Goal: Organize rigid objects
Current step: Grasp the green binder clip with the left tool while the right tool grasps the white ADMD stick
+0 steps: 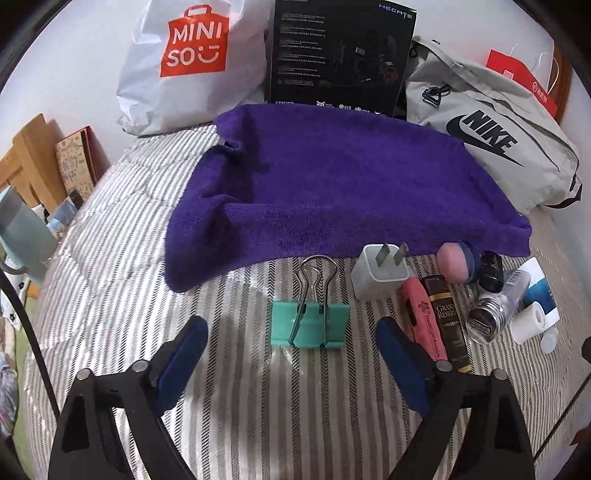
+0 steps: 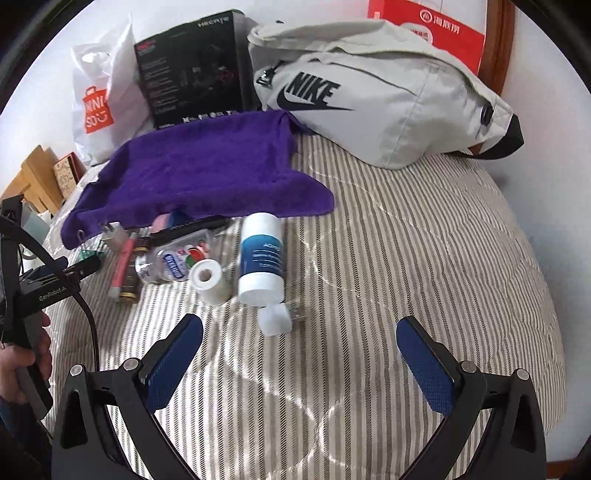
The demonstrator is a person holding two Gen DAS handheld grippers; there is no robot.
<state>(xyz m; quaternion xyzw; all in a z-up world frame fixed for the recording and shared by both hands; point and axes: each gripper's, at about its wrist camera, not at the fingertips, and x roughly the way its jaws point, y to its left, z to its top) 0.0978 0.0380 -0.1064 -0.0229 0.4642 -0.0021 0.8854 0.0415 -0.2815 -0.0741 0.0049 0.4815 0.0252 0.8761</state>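
A teal binder clip (image 1: pixel 309 321) lies on the striped bedcover just ahead of my open left gripper (image 1: pixel 291 339), nothing between its blue pads. To its right lie a white plug adapter (image 1: pixel 380 273), a pink tube (image 1: pixel 421 317), a brown tube (image 1: pixel 448 325), a pink round sponge (image 1: pixel 452 260) and a clear bottle (image 1: pixel 495 306). My right gripper (image 2: pixel 301 334) stands open and empty; just beyond it lie a small white cap piece (image 2: pixel 275 317), a white and blue bottle (image 2: pixel 262 258) and a white tape roll (image 2: pixel 208 277).
A purple towel (image 1: pixel 332 188) is spread behind the objects. Against the wall stand a white shopping bag (image 1: pixel 184 62), a black box (image 1: pixel 340 55), a grey waist bag (image 2: pixel 388 107) and a red bag (image 2: pixel 436 29). A hand (image 2: pixel 18 365) holds the left gripper's handle.
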